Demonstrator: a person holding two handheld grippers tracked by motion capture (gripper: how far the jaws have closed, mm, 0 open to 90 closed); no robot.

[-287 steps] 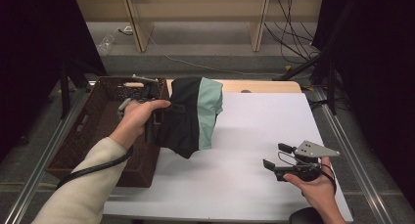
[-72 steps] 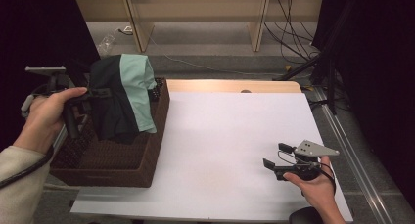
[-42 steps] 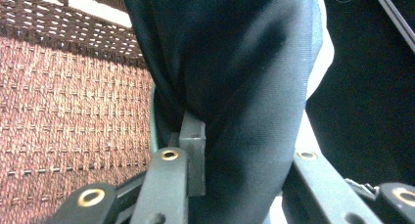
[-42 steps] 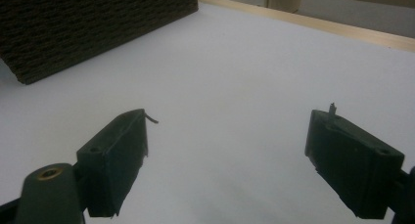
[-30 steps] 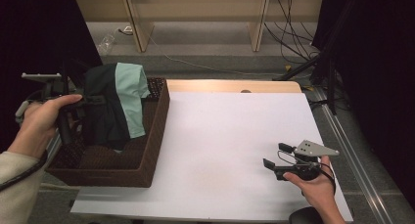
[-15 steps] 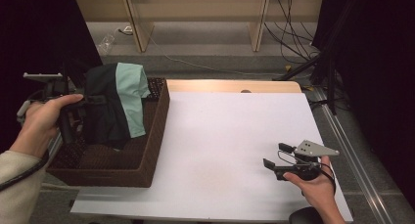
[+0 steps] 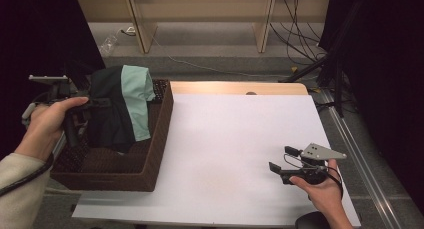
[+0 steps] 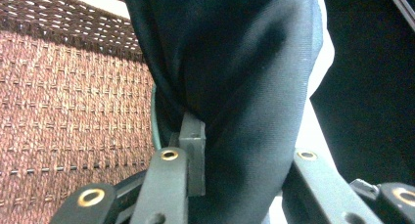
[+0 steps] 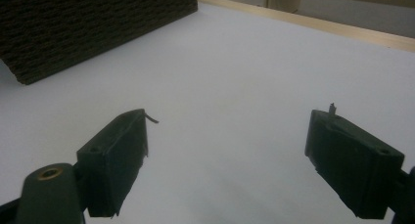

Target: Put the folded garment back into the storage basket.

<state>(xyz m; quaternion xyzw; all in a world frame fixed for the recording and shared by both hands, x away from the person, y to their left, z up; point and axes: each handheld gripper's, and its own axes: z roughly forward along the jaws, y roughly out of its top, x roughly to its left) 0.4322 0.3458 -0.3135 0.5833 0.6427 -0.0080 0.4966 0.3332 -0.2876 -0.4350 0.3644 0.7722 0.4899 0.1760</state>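
Garment (image 7: 121, 107), dark with a mint-green panel, hangs over the woven brown basket (image 7: 159, 139) at the table's left end, its lower folds down inside the basket. I see my left gripper (image 7: 98, 103) clamped on the cloth from the basket's outer side (in the left gripper view the dark fabric (image 8: 235, 87) bunches between the jaws). Largest around it is the white table (image 7: 235, 139), bare between basket and right hand. My right gripper (image 7: 282, 159) sits low near the table's front right corner, jaws spread wide with nothing between them, well apart from the basket. Compared with a second ago, garment and both hands have not shifted; earlier the cloth hung slightly higher above the rim.
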